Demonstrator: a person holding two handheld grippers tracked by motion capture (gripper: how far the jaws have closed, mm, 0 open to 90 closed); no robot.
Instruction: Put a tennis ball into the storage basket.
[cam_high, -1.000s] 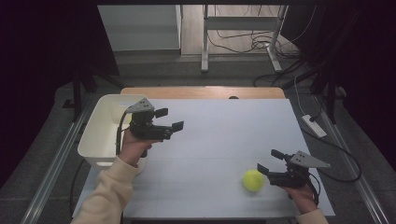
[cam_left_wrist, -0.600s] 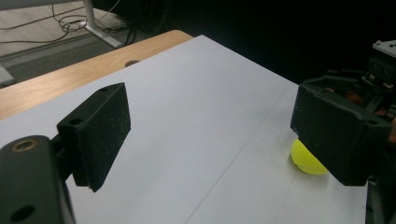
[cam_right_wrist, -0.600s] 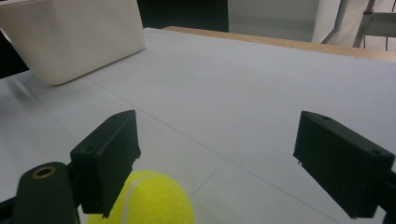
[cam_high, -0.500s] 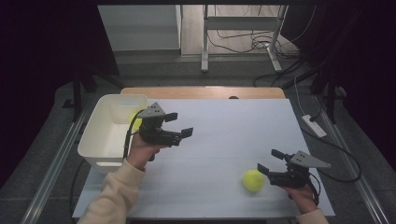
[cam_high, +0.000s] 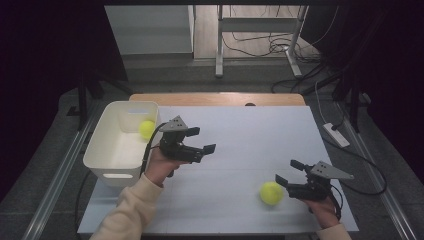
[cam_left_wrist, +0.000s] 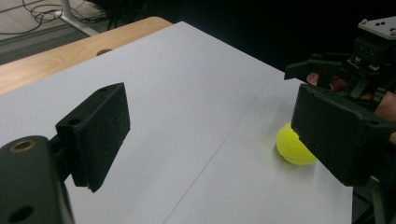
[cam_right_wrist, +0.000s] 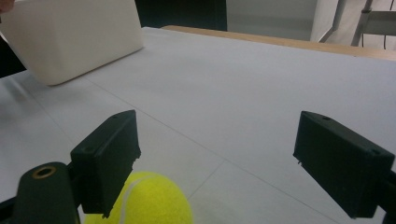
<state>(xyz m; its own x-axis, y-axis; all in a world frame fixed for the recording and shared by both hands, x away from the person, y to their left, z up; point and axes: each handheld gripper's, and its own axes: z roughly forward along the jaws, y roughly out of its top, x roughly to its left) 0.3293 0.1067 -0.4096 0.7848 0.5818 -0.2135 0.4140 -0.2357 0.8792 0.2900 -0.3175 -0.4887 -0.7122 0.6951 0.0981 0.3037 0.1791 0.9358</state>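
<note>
One yellow tennis ball (cam_high: 146, 129) lies inside the white bin (cam_high: 107, 160) at the table's left. My left gripper (cam_high: 202, 140) hovers just right of the bin, open, with nothing between its jaws. In the left gripper view the left gripper (cam_left_wrist: 210, 126) faces a second ball (cam_left_wrist: 292, 148), partly hidden behind one jaw. This second ball (cam_high: 270, 193) rests on the white table near the front right. My right gripper (cam_high: 287, 171) stands open just right of it, apart from it. In the right gripper view the ball (cam_right_wrist: 149, 200) sits low, beside the left jaw of the right gripper (cam_right_wrist: 233, 154).
The table (cam_high: 250, 130) is covered in white sheets, with a wooden strip (cam_high: 215, 98) along its far edge. Cables and a power strip (cam_high: 336, 134) lie on the floor off the right side. The bin (cam_right_wrist: 70, 37) shows at the upper left of the right gripper view.
My left gripper has moved right and down, away from the bin toward the table's middle, uncovering the yellow ball in the bin. The right gripper and the ball beside it have stayed put.
</note>
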